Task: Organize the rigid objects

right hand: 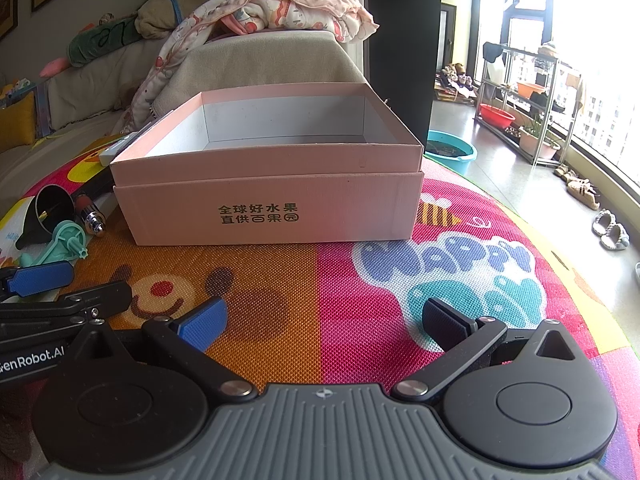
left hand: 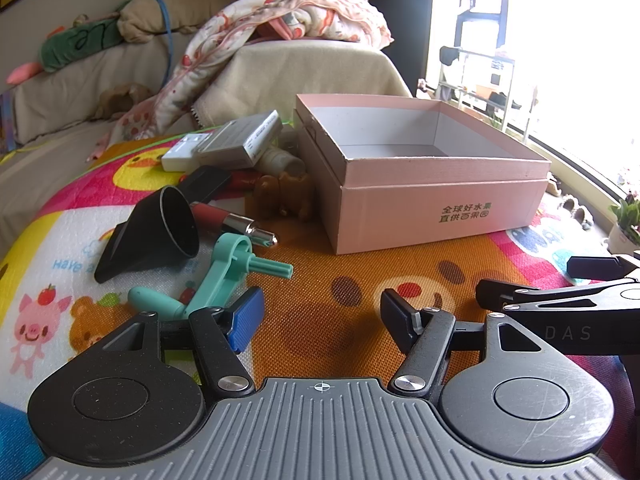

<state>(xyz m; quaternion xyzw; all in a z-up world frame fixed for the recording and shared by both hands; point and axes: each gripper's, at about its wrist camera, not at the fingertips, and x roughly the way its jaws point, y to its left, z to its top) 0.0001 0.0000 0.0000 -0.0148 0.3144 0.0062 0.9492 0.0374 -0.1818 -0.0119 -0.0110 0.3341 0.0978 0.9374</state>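
Task barely begun, by look of it. Left of box, loose on mat (left hand: pixel 320 280): black funnel (left hand: pixel 168 232), teal crank (left hand: pixel 224 276), red pen (left hand: pixel 232 220), grey boxes (left hand: pixel 240 140), brown toy (left hand: pixel 284 196). Pink box (right hand: pixel 272 184) centre, seems empty. Left gripper (left hand: pixel 322 318) wide open, holds nothing, nr crank. Right gripper (right hand: pixel 322 322) wide open, empty, facing box. All items left to pack.

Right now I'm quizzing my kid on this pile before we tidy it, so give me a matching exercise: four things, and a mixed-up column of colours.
Things:
1. open cardboard box
2. plastic crank handle
3. cone-shaped funnel
4. small bear figurine

Colours:
A. black
B. brown
C. pink
D. mint green

Pairs: 1-C, 2-D, 3-A, 4-B
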